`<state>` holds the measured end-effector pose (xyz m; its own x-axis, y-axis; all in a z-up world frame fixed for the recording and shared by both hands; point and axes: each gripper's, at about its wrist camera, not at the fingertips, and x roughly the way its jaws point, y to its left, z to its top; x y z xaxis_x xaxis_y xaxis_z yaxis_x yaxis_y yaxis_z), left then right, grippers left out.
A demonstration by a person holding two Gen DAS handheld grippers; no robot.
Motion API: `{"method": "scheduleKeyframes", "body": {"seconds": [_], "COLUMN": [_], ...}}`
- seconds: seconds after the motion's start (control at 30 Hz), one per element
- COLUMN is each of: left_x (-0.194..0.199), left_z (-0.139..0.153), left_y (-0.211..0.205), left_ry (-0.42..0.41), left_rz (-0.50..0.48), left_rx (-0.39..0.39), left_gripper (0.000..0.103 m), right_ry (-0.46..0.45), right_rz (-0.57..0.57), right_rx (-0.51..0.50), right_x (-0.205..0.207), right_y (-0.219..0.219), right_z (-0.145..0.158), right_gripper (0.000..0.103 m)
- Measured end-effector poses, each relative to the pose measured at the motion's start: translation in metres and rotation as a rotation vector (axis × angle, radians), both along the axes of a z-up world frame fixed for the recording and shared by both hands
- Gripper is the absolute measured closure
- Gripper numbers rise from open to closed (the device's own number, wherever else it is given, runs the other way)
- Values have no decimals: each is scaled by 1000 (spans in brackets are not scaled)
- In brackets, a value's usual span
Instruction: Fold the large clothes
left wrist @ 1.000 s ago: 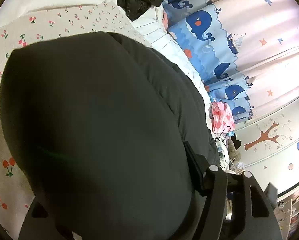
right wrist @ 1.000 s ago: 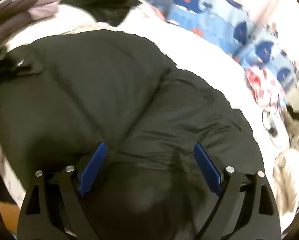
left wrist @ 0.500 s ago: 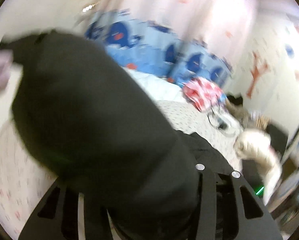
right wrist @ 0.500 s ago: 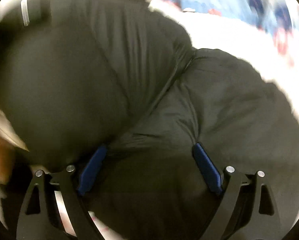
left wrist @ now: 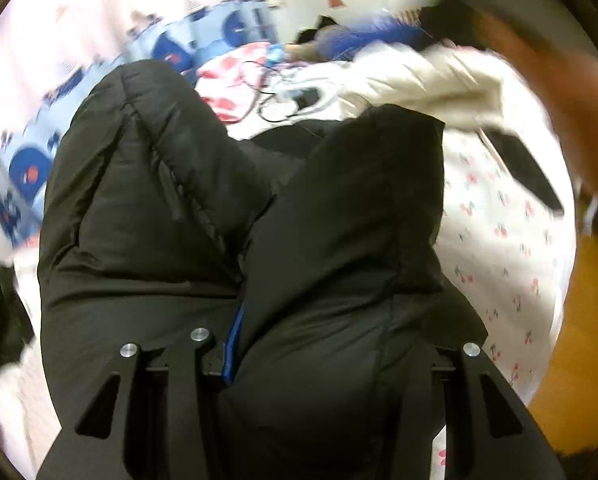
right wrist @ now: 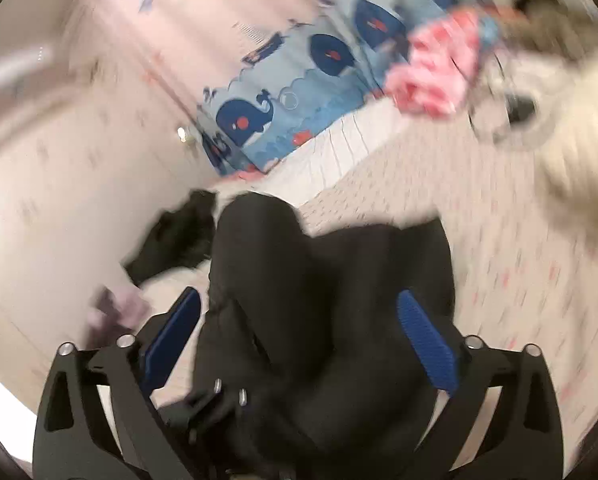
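Left claw (left wrist: 319, 344) clenched on a thick bunch of the black puffer jacket (left wrist: 171, 208), fabric bulging over both fingers, one blue pad (left wrist: 235, 344) just peeking out. Jacket sits on the bed's cherry-print sheet (left wrist: 499, 232). Right claw (right wrist: 299, 340) is opening, jaws wide, blue pads clear of the jacket fabric lying between them. Whale-print curtain (right wrist: 259, 120) and a pink garment (right wrist: 431, 76) behind; right view blurred.
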<state>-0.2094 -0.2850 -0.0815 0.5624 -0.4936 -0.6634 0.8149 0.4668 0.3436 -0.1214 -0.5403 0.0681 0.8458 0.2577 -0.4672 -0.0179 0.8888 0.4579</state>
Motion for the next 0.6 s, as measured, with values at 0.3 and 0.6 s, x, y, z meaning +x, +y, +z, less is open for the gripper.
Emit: {"method": "scheduleKeyframes", "body": {"seconds": [0.3,0.6], "left_x": [0,171], "left_z": [56,18], "left_y": [77,227], "left_ry": [353,805], "left_rz": [-76,435], "left_rx": [-122,-622], "left_gripper": [54,27], "right_ry": [358,401], "right_rz": [-52,-117], "right_rx": [-259,-190], "right_x": [37,20], "right_y": [63,49], "right_z": [-87,-102], "right_gripper": [7,7]}}
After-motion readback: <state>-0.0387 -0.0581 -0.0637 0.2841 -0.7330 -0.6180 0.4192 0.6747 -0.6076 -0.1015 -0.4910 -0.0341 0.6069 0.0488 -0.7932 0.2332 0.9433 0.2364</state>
